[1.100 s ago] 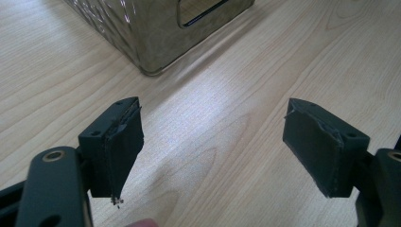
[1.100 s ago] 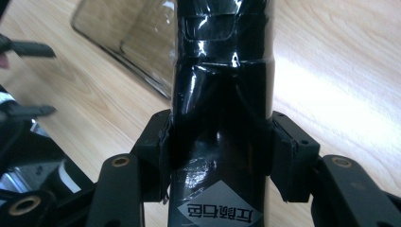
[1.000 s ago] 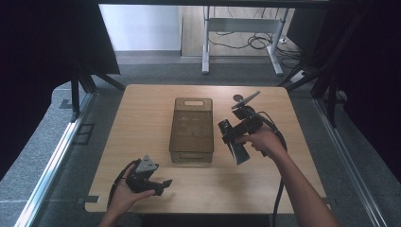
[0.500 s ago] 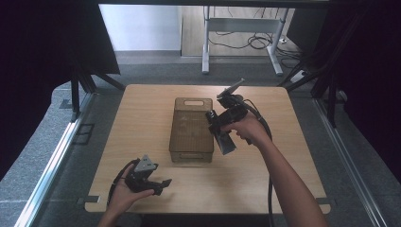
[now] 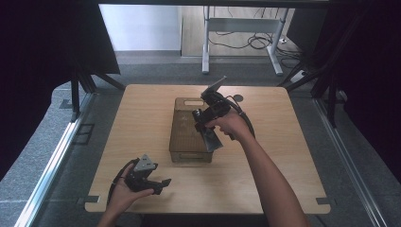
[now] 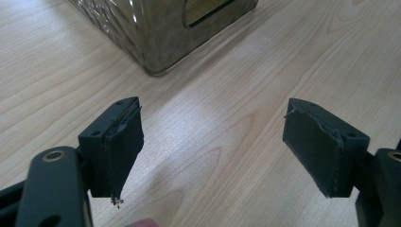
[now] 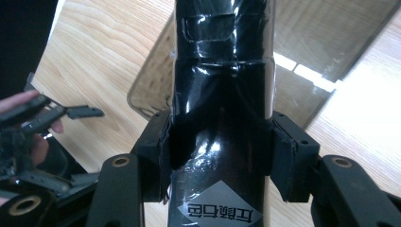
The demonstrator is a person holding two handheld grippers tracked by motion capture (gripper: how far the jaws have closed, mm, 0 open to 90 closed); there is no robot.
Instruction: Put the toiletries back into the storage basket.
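Observation:
A brown see-through box [image 5: 182,142] with handle slots stands in the middle of the wooden table [image 5: 283,156]. My right gripper [image 5: 204,124] hovers over the box's right half, shut on a glossy black packet [image 5: 212,141] that hangs tilted from it. In the right gripper view, the packet [image 7: 222,90] carries a silver diamond label and sits between the pads [image 7: 288,156], with the box [image 7: 326,42] beneath. My left gripper [image 5: 161,183] rests at the front left of the table. It stands open [image 6: 213,142] with nothing inside and faces the box's corner [image 6: 156,38].
A small dark round object [image 5: 239,98] lies on the table behind the right hand. Beyond the table stand a metal desk frame [image 5: 205,42] and floor cables [image 5: 257,40]. Black curtains hang on both sides.
My right gripper has carried the black packet leftward, from beside the box's right edge to above the box. The left gripper has stayed in place.

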